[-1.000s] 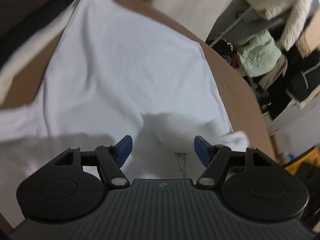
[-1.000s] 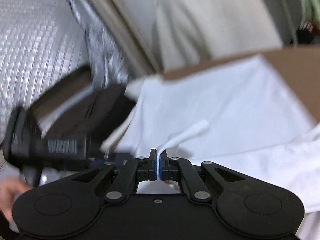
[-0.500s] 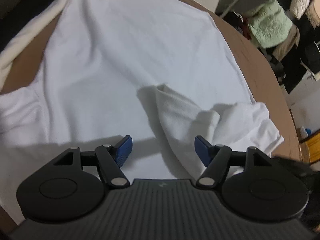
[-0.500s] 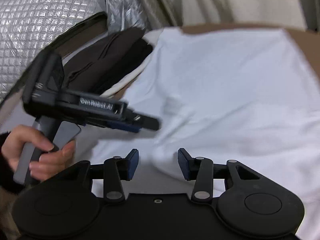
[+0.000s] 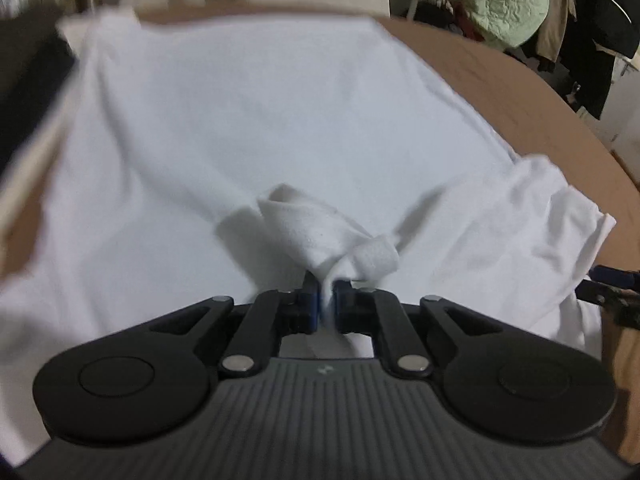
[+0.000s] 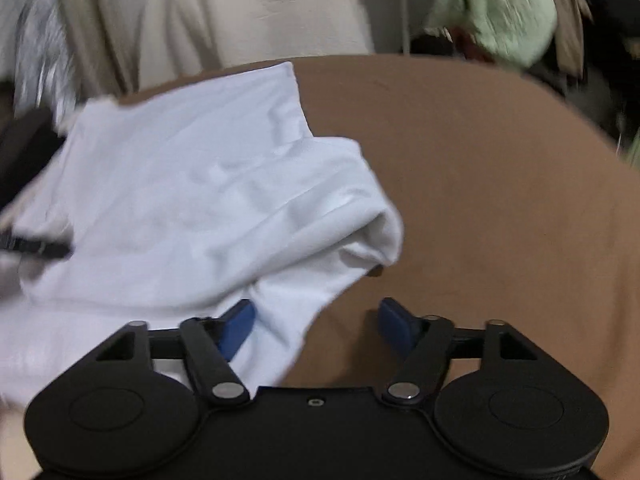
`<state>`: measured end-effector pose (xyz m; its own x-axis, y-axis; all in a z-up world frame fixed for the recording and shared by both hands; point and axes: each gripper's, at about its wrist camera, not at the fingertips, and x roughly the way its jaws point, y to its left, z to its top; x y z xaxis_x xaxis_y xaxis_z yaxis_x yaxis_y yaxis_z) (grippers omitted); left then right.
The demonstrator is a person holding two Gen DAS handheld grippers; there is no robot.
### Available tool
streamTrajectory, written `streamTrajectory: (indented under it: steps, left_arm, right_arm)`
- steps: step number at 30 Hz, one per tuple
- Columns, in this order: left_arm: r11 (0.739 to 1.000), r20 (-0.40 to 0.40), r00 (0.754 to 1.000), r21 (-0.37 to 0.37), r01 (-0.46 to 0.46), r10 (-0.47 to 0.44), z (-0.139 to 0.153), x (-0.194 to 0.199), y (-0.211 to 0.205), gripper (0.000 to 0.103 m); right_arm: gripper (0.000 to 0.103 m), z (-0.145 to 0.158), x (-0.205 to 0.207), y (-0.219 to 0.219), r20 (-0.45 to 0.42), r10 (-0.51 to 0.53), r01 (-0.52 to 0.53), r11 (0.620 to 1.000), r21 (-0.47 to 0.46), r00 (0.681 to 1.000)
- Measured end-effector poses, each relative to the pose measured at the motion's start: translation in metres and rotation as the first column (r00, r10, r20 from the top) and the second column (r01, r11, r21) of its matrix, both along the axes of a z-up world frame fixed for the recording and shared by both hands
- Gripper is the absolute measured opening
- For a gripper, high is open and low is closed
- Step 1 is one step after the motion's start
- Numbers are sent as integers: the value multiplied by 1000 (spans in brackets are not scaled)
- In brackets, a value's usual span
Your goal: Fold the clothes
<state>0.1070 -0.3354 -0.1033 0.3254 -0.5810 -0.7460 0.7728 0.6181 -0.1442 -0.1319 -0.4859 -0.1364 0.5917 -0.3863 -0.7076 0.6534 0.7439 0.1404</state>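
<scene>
Since half a second ago, left gripper [image 5: 327,295] closed on white shirt [image 5: 248,120] fold to lift it; right gripper [image 6: 316,322] stayed wide, empty

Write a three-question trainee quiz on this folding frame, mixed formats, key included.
1. True or false: the left gripper is clamped on a bunch of the white shirt.
2. The right gripper is: A) shut on the shirt B) open, holding nothing C) out of view.
3. Fill in: the shirt lies on a ____ coloured table.

Key: 1 true; 2 B; 3 brown.
</scene>
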Motion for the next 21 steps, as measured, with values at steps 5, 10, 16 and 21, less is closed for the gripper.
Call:
streamTrajectory:
  steps: [5, 10, 16, 21]
  left_arm:
    - [991, 98, 991, -109, -78, 89, 57, -5, 52, 8]
    - [973, 56, 971, -19, -231, 231, 50, 20, 93, 7]
    - [973, -143, 966, 106, -203, 217, 8, 29, 97, 7]
    - [972, -172, 964, 151, -180, 205, -5, 28, 98, 15]
  right_arm:
    - [62, -7, 4, -4, -19, -46, 45, 997, -63, 999]
    - [36, -5, -1, -2, -77, -97, 78, 974, -211, 992]
    - [25, 8, -11, 10, -62, -137, 108, 932, -346, 989]
    - [26, -8, -13, -6, -112, -135, 104, 963, -248, 984]
